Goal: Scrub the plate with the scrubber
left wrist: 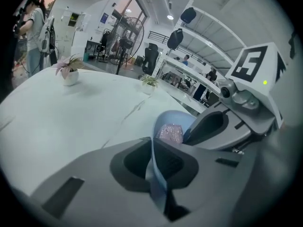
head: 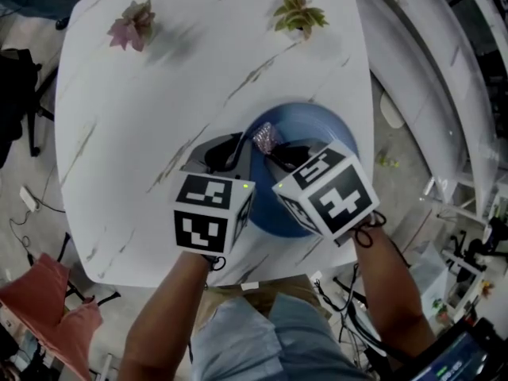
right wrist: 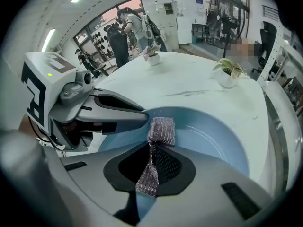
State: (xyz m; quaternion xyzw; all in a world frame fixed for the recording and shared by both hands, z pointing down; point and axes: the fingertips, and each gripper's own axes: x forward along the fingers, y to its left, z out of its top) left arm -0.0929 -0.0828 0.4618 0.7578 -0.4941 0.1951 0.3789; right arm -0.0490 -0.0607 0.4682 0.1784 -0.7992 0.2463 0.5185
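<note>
A blue plate (head: 317,129) lies near the front right of the white marble table (head: 143,109). My left gripper (head: 230,152) is shut on the plate's left rim; in the left gripper view the thin blue rim (left wrist: 152,167) stands edge-on, pinched between the jaws of the left gripper (left wrist: 154,156). My right gripper (head: 278,151) is shut on a silvery mesh scrubber (head: 265,136). In the right gripper view the scrubber (right wrist: 160,130) sticks out past the right gripper (right wrist: 154,161), its free end over the plate (right wrist: 213,138) right beside the left gripper's fingertips (right wrist: 137,117).
Two small potted plants stand at the table's far side, a pinkish one (head: 132,25) at the left and a green one (head: 299,14) at the right. The table's right edge (head: 367,117) runs close to the plate. People stand beyond the table (right wrist: 120,32).
</note>
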